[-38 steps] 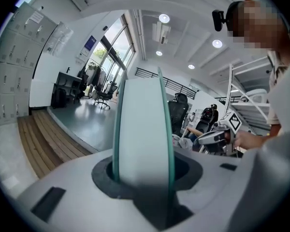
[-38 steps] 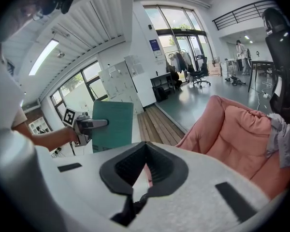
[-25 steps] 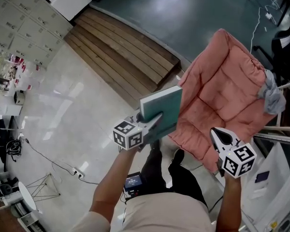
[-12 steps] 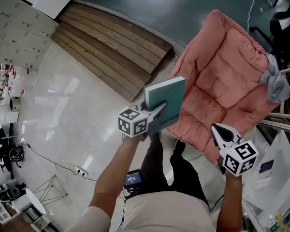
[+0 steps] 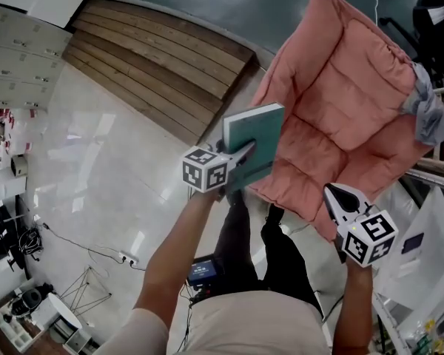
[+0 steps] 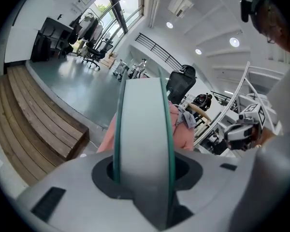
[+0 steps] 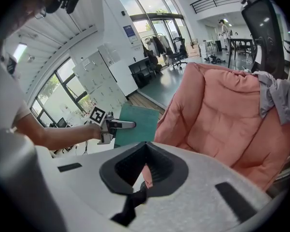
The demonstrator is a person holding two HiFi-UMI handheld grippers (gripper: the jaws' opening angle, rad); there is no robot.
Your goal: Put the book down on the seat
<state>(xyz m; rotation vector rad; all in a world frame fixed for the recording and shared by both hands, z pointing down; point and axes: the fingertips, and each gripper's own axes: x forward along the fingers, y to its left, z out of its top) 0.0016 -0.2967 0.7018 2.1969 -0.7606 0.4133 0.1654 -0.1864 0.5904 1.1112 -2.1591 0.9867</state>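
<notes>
The left gripper (image 5: 243, 157) was clamped on the book (image 5: 256, 140) at its near edge. The right gripper (image 5: 339, 198) was held empty, its jaws together. The book was carried in the air just left of the pink seat (image 5: 340, 102), not yet over the cushion. It was judged stiff, fairly heavy and smooth-covered, so a deep hold across both covers would be favoured. Its pale page edge between green covers was shown only in the left gripper view, and its place beside the seat only in the head and right gripper views.
</notes>
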